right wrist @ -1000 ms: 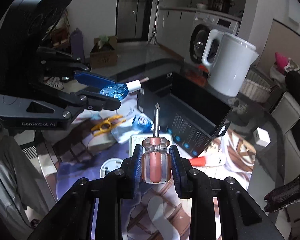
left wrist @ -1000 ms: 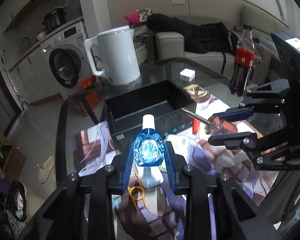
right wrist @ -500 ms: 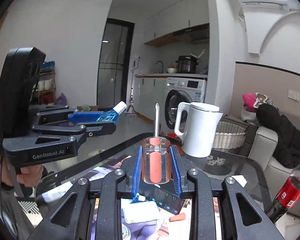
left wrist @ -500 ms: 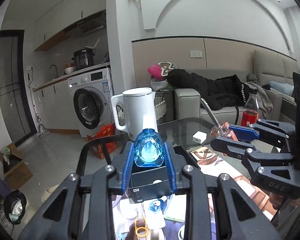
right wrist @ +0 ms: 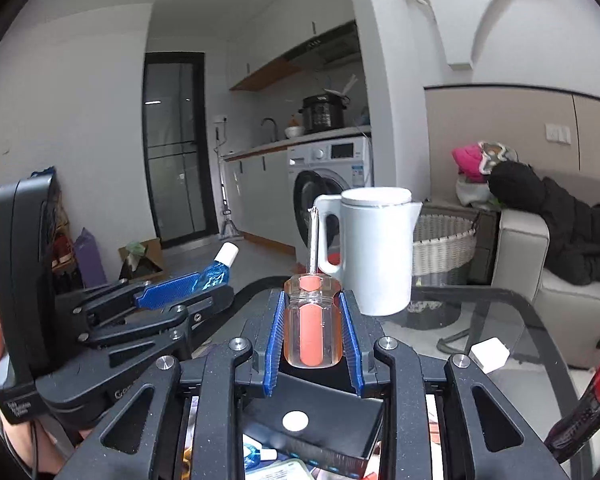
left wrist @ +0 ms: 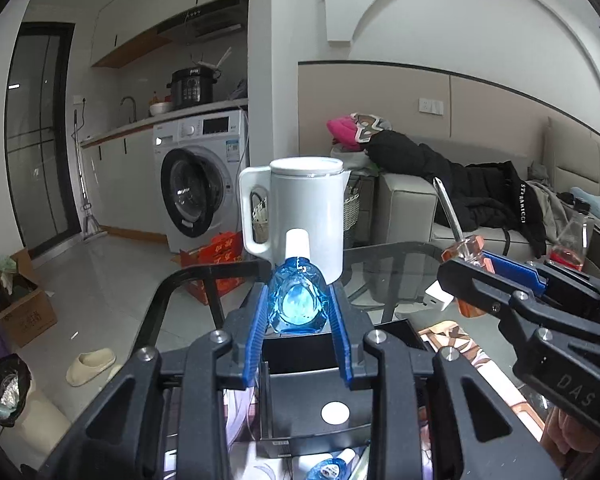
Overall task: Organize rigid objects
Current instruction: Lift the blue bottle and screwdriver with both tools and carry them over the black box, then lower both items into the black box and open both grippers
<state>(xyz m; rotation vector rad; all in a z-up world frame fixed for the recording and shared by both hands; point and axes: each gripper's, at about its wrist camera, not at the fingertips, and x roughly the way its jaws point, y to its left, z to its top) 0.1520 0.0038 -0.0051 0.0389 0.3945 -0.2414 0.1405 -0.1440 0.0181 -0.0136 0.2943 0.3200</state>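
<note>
My left gripper (left wrist: 298,308) is shut on a small blue bottle (left wrist: 298,300) with a white cap, held level above a black open box (left wrist: 320,412). The right wrist view shows it at the left (right wrist: 216,276). My right gripper (right wrist: 313,320) is shut on a screwdriver (right wrist: 313,332) with a clear orange handle, its shaft pointing up. It shows at the right of the left wrist view (left wrist: 466,252). The box (right wrist: 324,424) lies below both grippers, with a white round thing inside. A second blue bottle (left wrist: 330,468) lies on the table before the box.
A white kettle (left wrist: 306,216) stands on the glass table (left wrist: 384,276) behind the box. A white cube (right wrist: 488,354) and a cola bottle (right wrist: 580,412) are at the right. A washing machine, sofa and wicker basket stand beyond the table.
Both grippers have lifted and tilted up from looking down at the table to looking level across the room, each still holding its object, now over the black box.
</note>
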